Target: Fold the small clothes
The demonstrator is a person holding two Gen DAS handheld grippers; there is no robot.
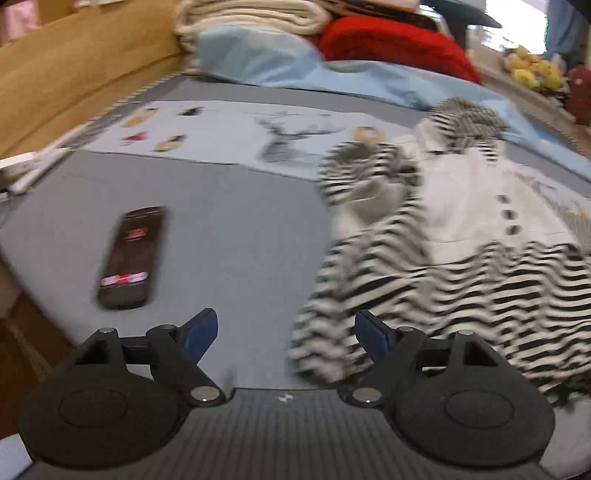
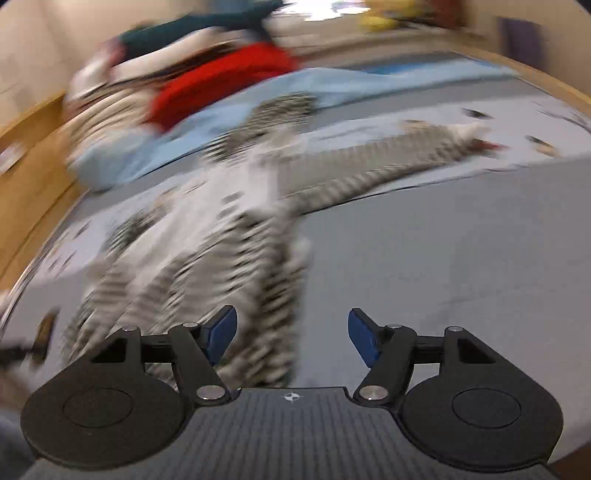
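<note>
One phone [image 1: 132, 258] beside striped garment [image 1: 443, 266], pillows [image 1: 251, 59] beyond

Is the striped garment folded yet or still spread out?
Spread: the striped garment lies open on the bed, one sleeve stretched sideways. Neither gripper holds it.

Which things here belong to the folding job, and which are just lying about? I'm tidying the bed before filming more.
For the job:
striped garment, spread on the grey bed
left gripper, open
right gripper, open

Lying about:
phone
red cloth
cream blanket
light blue pillow
yellow toy
</note>
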